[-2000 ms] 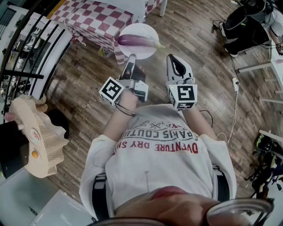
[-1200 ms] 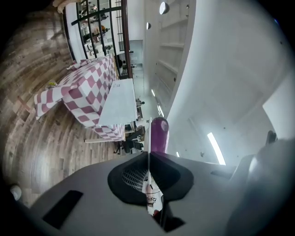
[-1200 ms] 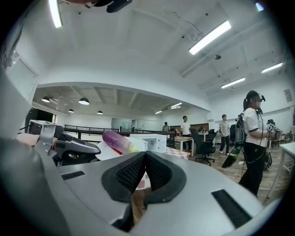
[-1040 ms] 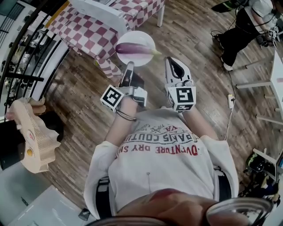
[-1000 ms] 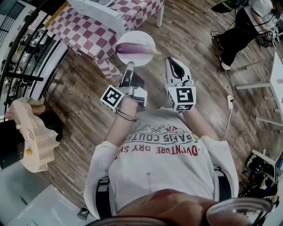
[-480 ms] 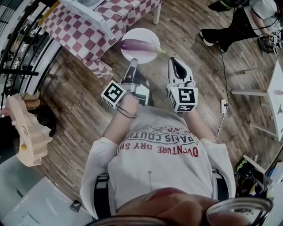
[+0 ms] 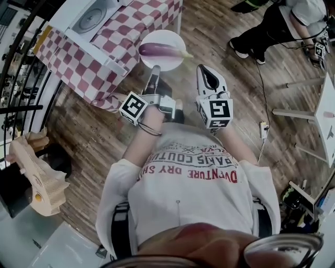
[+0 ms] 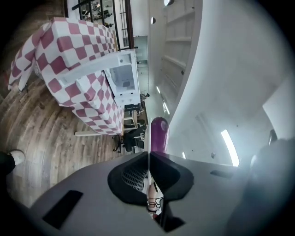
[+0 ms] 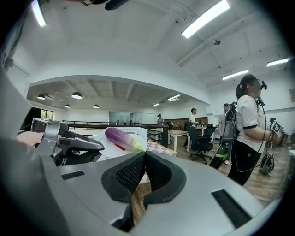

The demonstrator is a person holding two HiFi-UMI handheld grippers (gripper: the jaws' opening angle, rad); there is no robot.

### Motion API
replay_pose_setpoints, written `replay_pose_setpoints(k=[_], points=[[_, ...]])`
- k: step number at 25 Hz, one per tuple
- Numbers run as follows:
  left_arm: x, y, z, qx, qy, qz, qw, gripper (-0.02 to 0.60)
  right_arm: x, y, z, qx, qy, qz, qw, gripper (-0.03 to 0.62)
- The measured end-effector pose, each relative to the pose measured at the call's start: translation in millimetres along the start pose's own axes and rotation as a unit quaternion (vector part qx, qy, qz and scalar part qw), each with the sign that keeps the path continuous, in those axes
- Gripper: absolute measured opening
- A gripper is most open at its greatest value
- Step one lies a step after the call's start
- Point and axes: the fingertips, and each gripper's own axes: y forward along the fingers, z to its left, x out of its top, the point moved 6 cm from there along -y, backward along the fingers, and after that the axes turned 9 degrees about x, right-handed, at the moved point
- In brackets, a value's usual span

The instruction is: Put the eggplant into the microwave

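1. Starting at the tongs: the left gripper (image 7: 156, 70) is clamped tight on the near rim of a white plate (image 7: 175, 63), carried level out in front. The right gripper (image 7: 202, 69) is closed too with nothing in it, just beside the plate's right edge and not touching.
2. The eggplant (image 7: 159, 49) lies on the plate just past the left jaws, long axis running left-right, stem end to the right. So the left hand is the nearer one.
3. The microwave (image 7: 97, 15) sits far left on the checkered table (image 7: 99, 68). Its front looks open from the left gripper view, but I can't swear to it.
4. The table edge is close on the plate's left, so mind that. There's bare wood floor (image 7: 246, 89) to the right, and a person (image 7: 272, 23) stands well off, far right.
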Motion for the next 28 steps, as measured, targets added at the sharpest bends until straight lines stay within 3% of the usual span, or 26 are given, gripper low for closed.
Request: replay_pose_setpoints(k=[9, 15, 21, 28], points=[[61.2, 122.1, -17.1, -0.003, 0.002, -0.011, 0.9999, 0.032, 28.8, 121.1, -69.8, 0.008, 0.005, 0.001, 1.000, 0.021], [95.1, 162.0, -20.2, -0.003, -0.003, -0.037, 0.9993, 0.032, 42.7, 186.8, -90.8, 0.038, -0.007, -0.007, 0.999, 0.021], [131.4, 179.8, -4.3, 0.021, -0.008, -0.106, 0.9941, 0.032, 38.2, 260.8, -99.8, 0.108, 0.006, -0.006, 0.994, 0.021], [175.5, 214.1, 3.4, 0.044, -0.017, -0.203, 0.9780, 0.032, 48.6, 361.9, -113.6, 0.202, -0.009, -0.010, 0.979, 0.021]])
